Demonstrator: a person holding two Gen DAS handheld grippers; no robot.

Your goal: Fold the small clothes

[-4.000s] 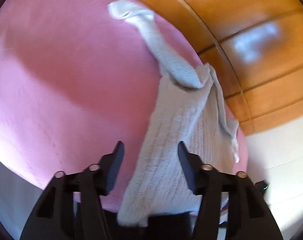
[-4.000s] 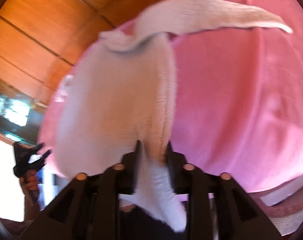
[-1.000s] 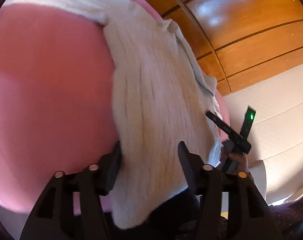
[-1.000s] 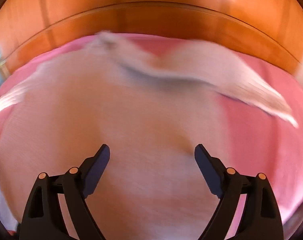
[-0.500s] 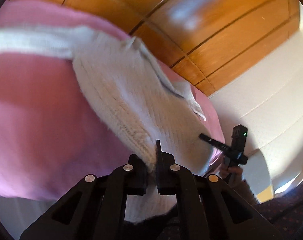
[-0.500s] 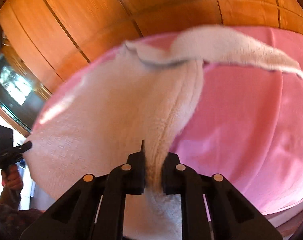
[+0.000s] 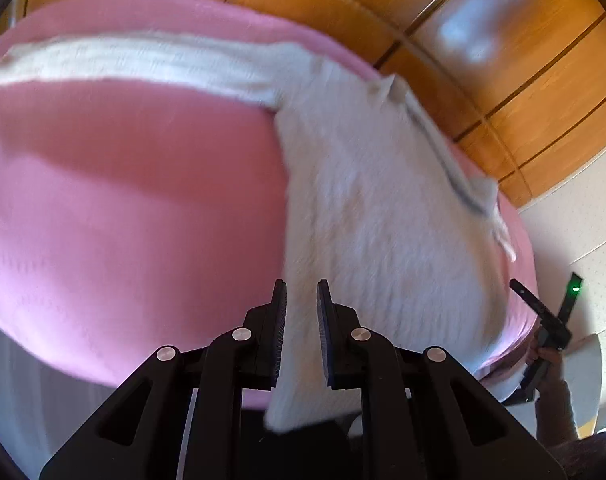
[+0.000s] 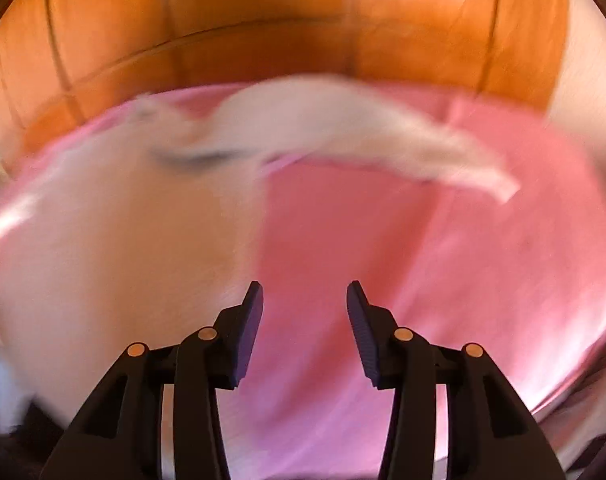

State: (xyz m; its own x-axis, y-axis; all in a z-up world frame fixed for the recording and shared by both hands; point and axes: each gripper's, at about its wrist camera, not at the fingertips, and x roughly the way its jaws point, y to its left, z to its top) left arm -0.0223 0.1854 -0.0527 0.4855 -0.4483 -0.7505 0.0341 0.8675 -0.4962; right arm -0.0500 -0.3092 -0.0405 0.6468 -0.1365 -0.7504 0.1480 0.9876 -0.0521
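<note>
Lying flat on the pink cover [image 7: 123,200], the sweater [image 7: 383,220] has its body on the cover's right part in the left wrist view, with one sleeve [image 7: 143,60] stretched out to the far left. Its collar edge runs along the far right side, close to the wood panels [image 7: 523,80] behind. The near hem hangs over the cover's near edge.

The left gripper [image 7: 301,304] has its jaws a narrow gap apart and opening; the sweater's left edge shows through that gap, but the pads do not press on it. At the right edge of this view the other gripper shows, a hand [image 7: 549,354] around its handle, near the sweater's right corner.

In the right wrist view, which is blurred, the right gripper [image 8: 305,304] has its jaws well apart and opening, with only bare pink cover [image 8: 423,260] between them. The sweater [image 8: 123,240] lies to the left of the jaws, just beside the left finger [image 8: 247,332], and its sleeve [image 8: 363,132] reaches across to the far right. Wood panels [image 8: 303,20] fill the far side.
</note>
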